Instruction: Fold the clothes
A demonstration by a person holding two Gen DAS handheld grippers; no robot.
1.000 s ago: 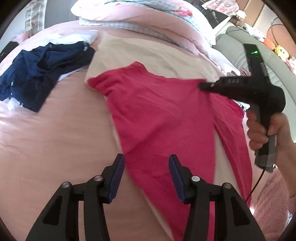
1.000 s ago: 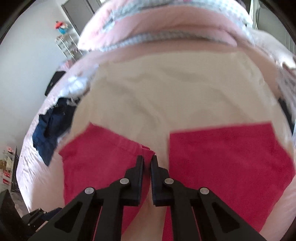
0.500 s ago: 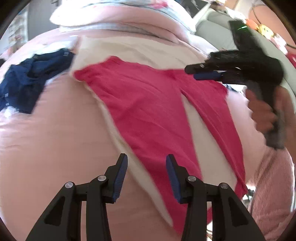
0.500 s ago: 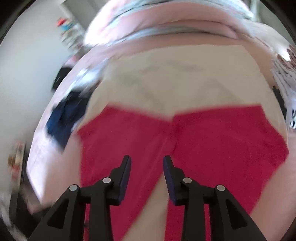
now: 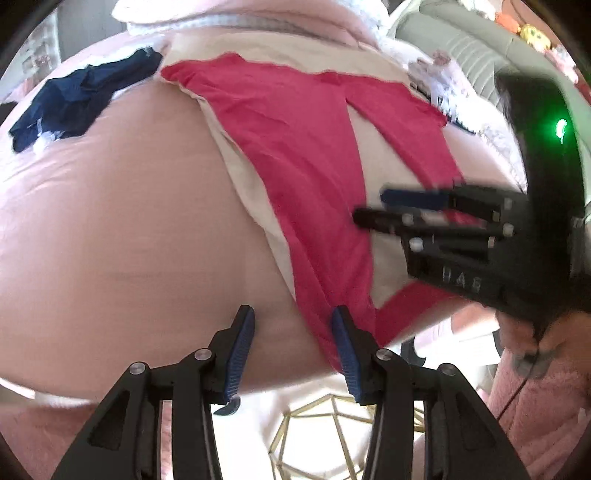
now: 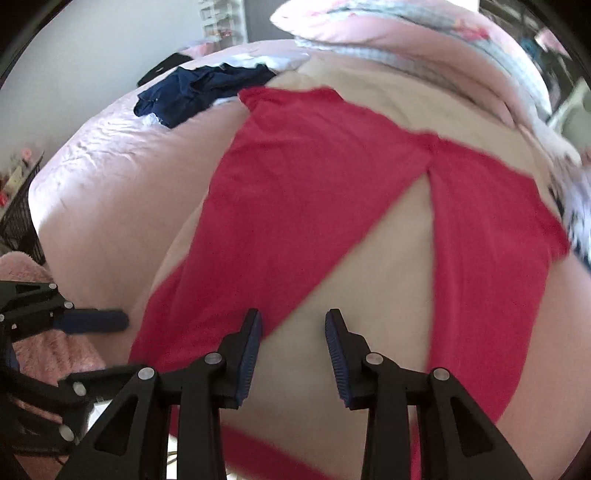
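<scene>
A red garment [image 5: 303, 147] with a cream inner panel [image 5: 373, 155] lies spread on the pink bed, its two red halves folded in and meeting near the top; it also shows in the right wrist view [image 6: 303, 192]. My left gripper [image 5: 293, 317] is open and empty at the bed's near edge, beside the garment's lower tip. My right gripper [image 6: 293, 321] is open and empty over the cream panel [image 6: 380, 251] near the hem. The right gripper also shows in the left wrist view [image 5: 388, 206], hovering over the garment's right half.
A dark navy garment [image 5: 81, 99] lies crumpled at the far left of the bed [image 5: 129, 240], also in the right wrist view [image 6: 199, 92]. Piled pink bedding [image 6: 406, 33] is behind. A gold wire frame [image 5: 332, 435] is on the floor below the bed edge.
My right gripper opened, let go of the red garment's centre and drew back toward the hem. My left gripper drew back to the bed's near edge, staying open.
</scene>
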